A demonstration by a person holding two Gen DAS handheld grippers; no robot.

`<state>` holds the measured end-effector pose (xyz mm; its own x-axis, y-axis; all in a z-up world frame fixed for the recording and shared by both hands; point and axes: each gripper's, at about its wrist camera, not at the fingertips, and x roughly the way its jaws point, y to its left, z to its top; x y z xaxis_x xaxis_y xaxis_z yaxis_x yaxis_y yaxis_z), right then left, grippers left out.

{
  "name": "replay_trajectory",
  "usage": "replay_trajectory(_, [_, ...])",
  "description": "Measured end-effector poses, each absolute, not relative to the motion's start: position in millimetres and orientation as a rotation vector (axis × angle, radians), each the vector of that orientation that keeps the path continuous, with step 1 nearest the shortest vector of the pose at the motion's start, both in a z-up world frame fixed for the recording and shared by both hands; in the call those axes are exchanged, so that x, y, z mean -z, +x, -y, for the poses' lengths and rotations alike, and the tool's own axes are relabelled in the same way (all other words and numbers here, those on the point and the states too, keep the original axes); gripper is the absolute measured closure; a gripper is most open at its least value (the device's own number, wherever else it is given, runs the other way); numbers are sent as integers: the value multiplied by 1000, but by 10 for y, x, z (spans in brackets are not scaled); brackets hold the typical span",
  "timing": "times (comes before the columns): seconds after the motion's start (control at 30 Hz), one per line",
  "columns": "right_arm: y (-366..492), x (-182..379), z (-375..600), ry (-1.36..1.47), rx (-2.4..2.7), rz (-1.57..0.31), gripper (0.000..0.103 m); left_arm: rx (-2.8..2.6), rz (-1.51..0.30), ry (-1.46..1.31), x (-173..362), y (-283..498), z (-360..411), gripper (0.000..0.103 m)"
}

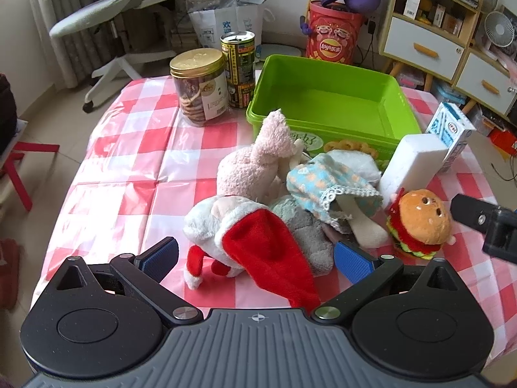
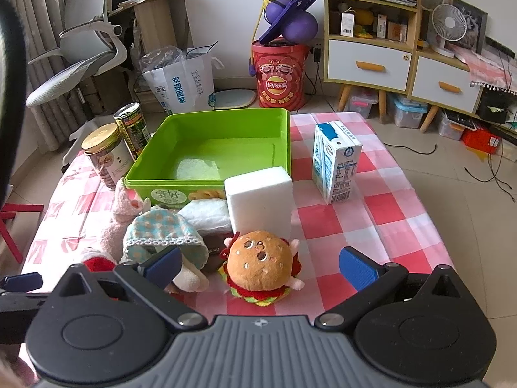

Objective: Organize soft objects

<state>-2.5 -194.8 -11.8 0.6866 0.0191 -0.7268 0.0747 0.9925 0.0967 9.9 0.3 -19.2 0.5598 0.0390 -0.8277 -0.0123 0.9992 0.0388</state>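
A pile of plush toys lies before an empty green bin (image 1: 323,74) (image 2: 181,152). It holds a pink rabbit (image 1: 255,161) (image 2: 119,213), a doll in a blue patterned dress (image 1: 326,181) (image 2: 161,232), and a white plush in a red Santa hat (image 1: 258,242). A burger plush (image 1: 420,223) (image 2: 258,265) sits to the right, with a white foam block (image 1: 413,161) (image 2: 258,200) behind it. My left gripper (image 1: 258,255) is open around the Santa plush. My right gripper (image 2: 260,265) is open around the burger plush; part of it shows in the left wrist view (image 1: 484,223).
A cookie jar (image 1: 198,84) (image 2: 105,155) and a tall can (image 1: 239,68) (image 2: 132,129) stand left of the bin. A milk carton (image 1: 452,132) (image 2: 336,161) stands at the right. The table has a red checked cloth (image 1: 129,161) (image 2: 371,226). An office chair, shelves and a red bucket surround it.
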Motion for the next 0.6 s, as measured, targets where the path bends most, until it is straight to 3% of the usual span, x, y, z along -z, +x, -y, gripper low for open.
replay_trajectory(0.23, [109,177,2124,177,25,-812,22,-1,-941,-59,195,169,-234,5])
replay_trajectory(0.47, [286,430,2360,356,-70,-930,22,98,-930,-177,206,281,-600,5])
replay_trajectory(0.6, [364,567,2454,464,-112,-985,22,115,-977,-202,303,336,-756,11])
